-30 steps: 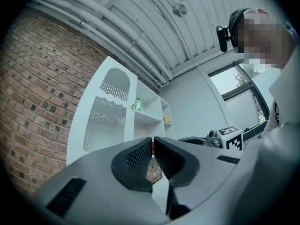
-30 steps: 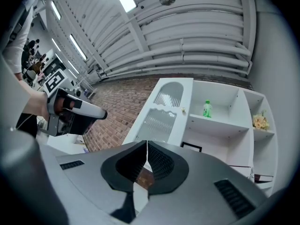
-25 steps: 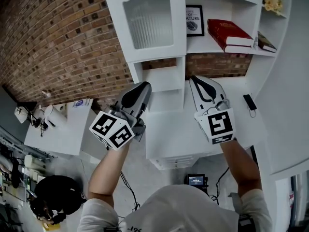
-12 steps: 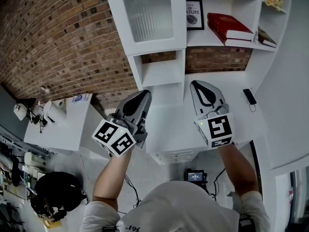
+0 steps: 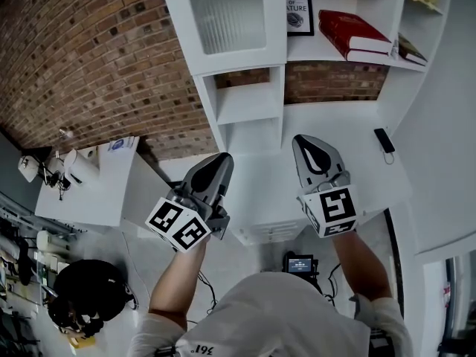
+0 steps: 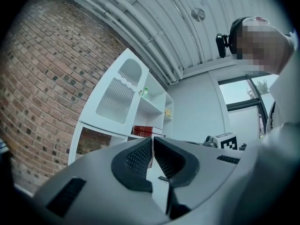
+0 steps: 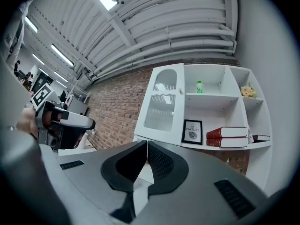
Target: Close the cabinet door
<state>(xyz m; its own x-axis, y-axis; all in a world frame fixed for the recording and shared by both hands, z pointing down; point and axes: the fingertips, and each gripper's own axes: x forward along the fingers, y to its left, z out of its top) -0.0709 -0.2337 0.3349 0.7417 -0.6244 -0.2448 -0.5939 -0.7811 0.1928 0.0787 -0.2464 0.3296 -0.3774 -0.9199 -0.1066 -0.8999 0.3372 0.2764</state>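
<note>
Standing long side upright, the cabinet door (image 5: 227, 17) faces outward; left claw (image 6: 152, 140) and right claw (image 7: 146, 142) pinched together, empty.

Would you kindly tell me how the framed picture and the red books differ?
The framed picture stands upright; the red books lie flat, stacked. The picture is black-framed with a pale print; the books are red with white page edges. The picture sits nearer the cabinet door than the books. Both rest on the same shelf.
</note>
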